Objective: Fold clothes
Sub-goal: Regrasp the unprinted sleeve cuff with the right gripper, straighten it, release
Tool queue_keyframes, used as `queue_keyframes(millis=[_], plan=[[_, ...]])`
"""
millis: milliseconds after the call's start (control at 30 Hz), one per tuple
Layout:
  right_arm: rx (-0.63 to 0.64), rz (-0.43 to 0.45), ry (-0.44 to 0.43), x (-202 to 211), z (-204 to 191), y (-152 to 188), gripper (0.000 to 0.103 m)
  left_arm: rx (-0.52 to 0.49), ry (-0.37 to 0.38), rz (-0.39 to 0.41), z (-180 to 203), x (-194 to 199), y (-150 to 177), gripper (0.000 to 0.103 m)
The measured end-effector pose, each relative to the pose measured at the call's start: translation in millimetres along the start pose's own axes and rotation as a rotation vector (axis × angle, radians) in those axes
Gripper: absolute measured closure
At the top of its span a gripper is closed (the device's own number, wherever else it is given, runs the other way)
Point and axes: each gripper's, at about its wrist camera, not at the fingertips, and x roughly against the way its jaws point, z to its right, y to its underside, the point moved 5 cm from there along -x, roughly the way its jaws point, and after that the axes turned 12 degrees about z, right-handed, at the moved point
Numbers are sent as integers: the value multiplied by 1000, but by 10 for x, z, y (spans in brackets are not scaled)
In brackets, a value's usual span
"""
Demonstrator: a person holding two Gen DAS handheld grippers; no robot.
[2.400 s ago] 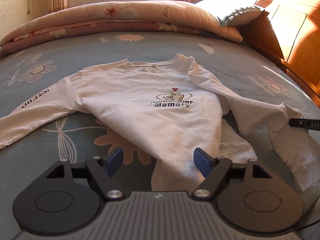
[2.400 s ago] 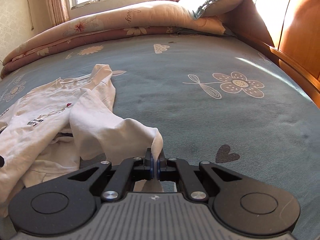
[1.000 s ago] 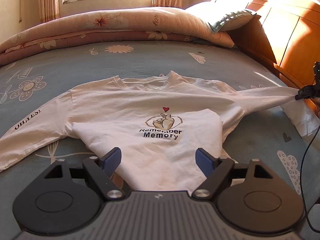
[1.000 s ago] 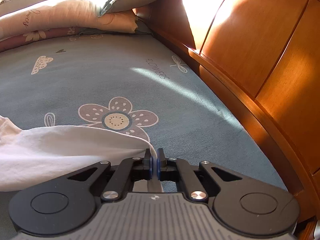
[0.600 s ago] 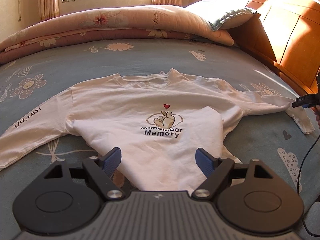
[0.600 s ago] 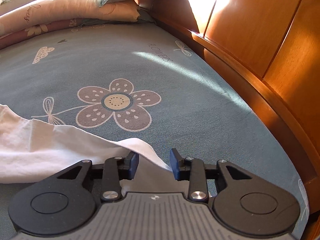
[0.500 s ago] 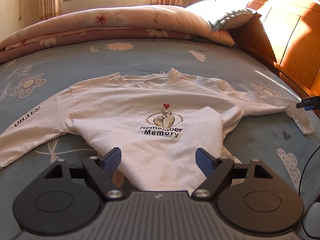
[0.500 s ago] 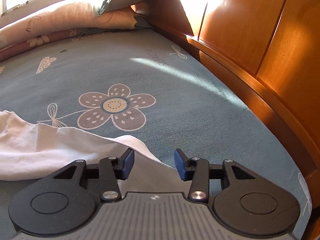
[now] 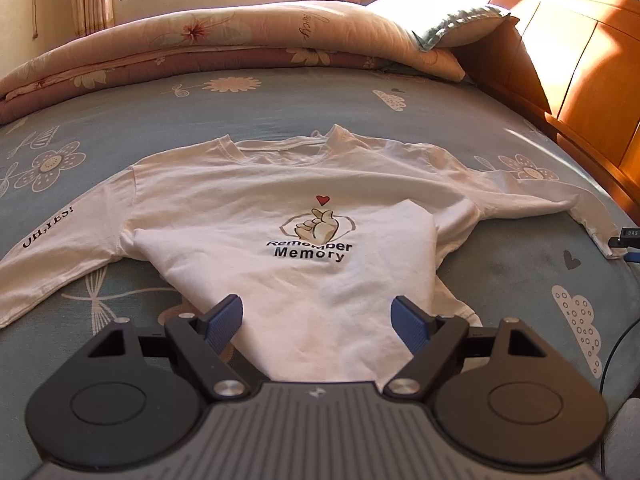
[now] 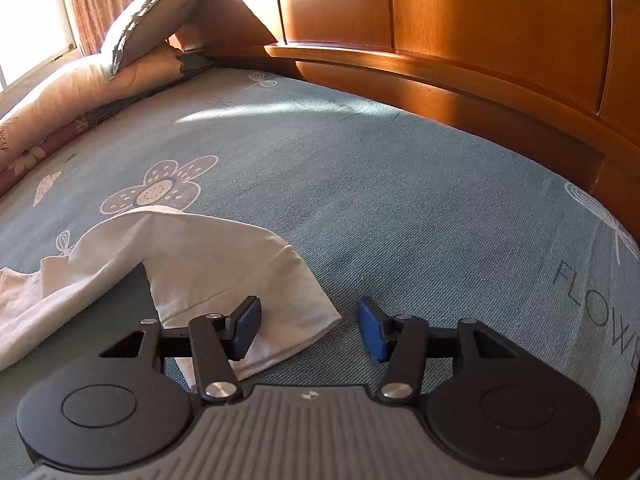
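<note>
- The left gripper (image 9: 318,322), black-framed with blue pads, hovers low over the bottom hem of a white long-sleeved cotton shirt (image 9: 280,216), its jaws spread wide and holding nothing.
- The shirt lies face up in the middle of a grey-blue bedsheet printed with flowers (image 9: 280,108), its collar toward the window and its chest print reading "Memory" below a small red heart.
- The lower right side of the shirt's body is turned over on itself, so a flap covers part of the front.
- The left sleeve, lettered in black, stretches out flat toward the left edge of the bed.
- The right gripper (image 10: 308,330) sits low over the sheet near the orange wooden headboard (image 10: 480,20), jaws parted and empty.
- The cuff of the right sleeve (image 10: 224,272) lies flat on the sheet, its end between and just under the spread fingers, the left pad (image 10: 246,330) resting over the fabric.
- A second ago the right gripper was clenched on that cuff and held the sleeve taut above the bed; since then it has let go, and the sleeve has dropped onto the sheet, stretched out to the right.
- The left gripper has kept its place and its wide gap throughout.
- A folded peach floral quilt (image 9: 224,44) and a pale pillow with a grey frill (image 9: 460,24) are stacked at the far side of the bed.
</note>
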Motion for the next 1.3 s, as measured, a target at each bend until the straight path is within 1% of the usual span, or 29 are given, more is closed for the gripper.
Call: queue_keyframes(millis=[67,133,233,300,333,367,400,433,467,500,600,667,933,1033,1100,1200,1300], plan=[[-24,30,15,44,-7,32,44,-5,6,-2,30,-5,12,21],[-102,47,-13,122,13,82,46,-10,11,-4,49,-7,21,21],[-126,67,-64,184,-61,170,47,-16,8,-16,61,-41,38,21],[-106,74,-78,144,-138,161,48,-16,5,-19,67,-55,49,21],[-135,75,-99,100,-147,133,49,-15,6,-19,67,-51,53,21],[-167,75,-121,54,-152,102,53,-13,7,-19,64,-44,58,21],[-198,76,-142,9,-158,71,60,-12,8,-19,62,-38,62,21],[-221,70,-144,-26,-147,59,66,-11,8,-20,58,-35,66,21],[-242,63,-144,-61,-135,49,83,-11,6,-21,51,-36,69,21],[-263,56,-145,-96,-122,39,94,-11,3,-22,44,-38,71,21],[-245,63,-135,-70,-134,3,95,-12,-3,-25,22,-42,78,21],[-207,94,-122,0,-128,-86,95,-12,-8,-27,8,-45,82,21],[-190,198,-54,187,197,-693,96,-19,-11,-27,5,-54,86,21],[-200,223,-49,258,287,-892,96,-19,-13,-29,11,-64,90,21],[-168,241,-51,301,280,-998,96,-22,-15,-31,20,-67,92,21],[-87,194,-11,198,223,-1001,96,-24,-9,-29,46,-60,86,21],[-49,129,39,-2,227,-851,96,-27,-1,-26,67,-44,73,21]])
